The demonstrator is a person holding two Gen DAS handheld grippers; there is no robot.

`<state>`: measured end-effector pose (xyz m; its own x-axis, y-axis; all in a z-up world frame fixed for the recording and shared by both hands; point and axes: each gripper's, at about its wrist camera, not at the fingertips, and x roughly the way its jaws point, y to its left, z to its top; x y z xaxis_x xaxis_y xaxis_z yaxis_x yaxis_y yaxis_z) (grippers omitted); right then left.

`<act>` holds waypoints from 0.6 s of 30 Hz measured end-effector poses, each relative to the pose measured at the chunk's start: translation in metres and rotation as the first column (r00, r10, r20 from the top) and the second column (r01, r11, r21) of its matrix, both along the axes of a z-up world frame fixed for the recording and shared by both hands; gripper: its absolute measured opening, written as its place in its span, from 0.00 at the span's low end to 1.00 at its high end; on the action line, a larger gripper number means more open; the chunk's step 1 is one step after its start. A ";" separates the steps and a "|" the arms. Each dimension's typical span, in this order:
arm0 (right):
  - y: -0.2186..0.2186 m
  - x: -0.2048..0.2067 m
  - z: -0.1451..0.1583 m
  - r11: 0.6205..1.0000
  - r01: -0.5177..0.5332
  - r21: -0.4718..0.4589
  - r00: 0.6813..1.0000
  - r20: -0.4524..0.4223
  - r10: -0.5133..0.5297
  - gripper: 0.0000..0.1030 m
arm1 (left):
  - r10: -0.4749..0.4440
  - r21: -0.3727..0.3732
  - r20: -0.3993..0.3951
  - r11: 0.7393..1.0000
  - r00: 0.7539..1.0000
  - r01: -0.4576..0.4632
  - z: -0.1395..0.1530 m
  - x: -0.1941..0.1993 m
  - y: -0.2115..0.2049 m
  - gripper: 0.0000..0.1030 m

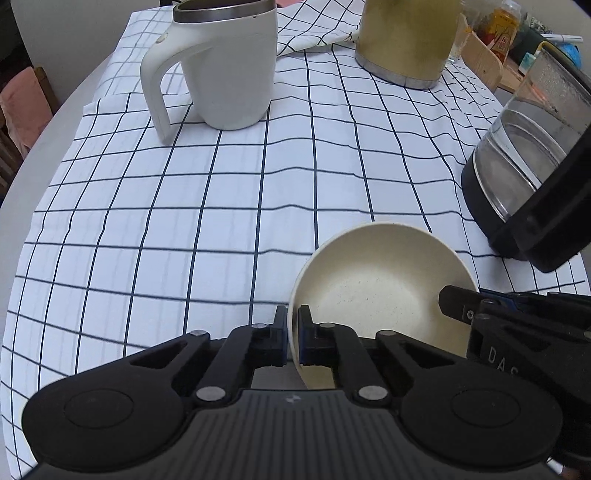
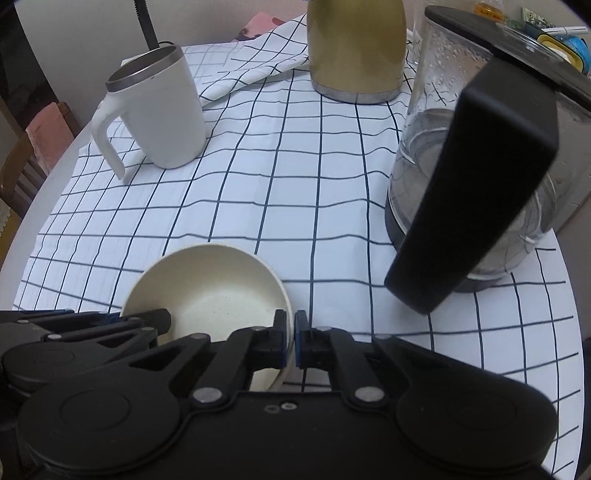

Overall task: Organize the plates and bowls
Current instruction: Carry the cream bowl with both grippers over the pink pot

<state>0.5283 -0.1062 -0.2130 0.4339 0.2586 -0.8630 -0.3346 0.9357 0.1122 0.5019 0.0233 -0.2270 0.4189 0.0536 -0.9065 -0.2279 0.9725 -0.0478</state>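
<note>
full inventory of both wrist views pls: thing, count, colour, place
bowl: 1, cream, near edge of cloth, rim pinched on opposite sides by both grippers
mug: 1, white with steel rim, far left on cloth
jug: 1, gold with steel base, far centre
kettle: 1, clear glass with black base and handle, right side
tablecloth: 1, white with dark grid, over the table
table: 1, white, round edge
clutter: several, mixed colours, far right, too small to name
left gripper: 1, black, shut on bowl rim
right gripper: 1, black, shut on bowl rim
</note>
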 end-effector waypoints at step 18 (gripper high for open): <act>-0.030 -0.075 0.047 1.000 0.005 -0.008 1.000 -0.002 -0.005 0.04 | -0.057 0.009 0.022 0.998 0.998 0.057 0.064 -0.086 -0.037 0.04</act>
<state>0.4528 -0.1360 -0.1663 0.4334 0.2491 -0.8661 -0.3294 0.9383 0.1051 0.4159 -0.0133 -0.1634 0.4419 0.0368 -0.8963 -0.1709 0.9843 -0.0438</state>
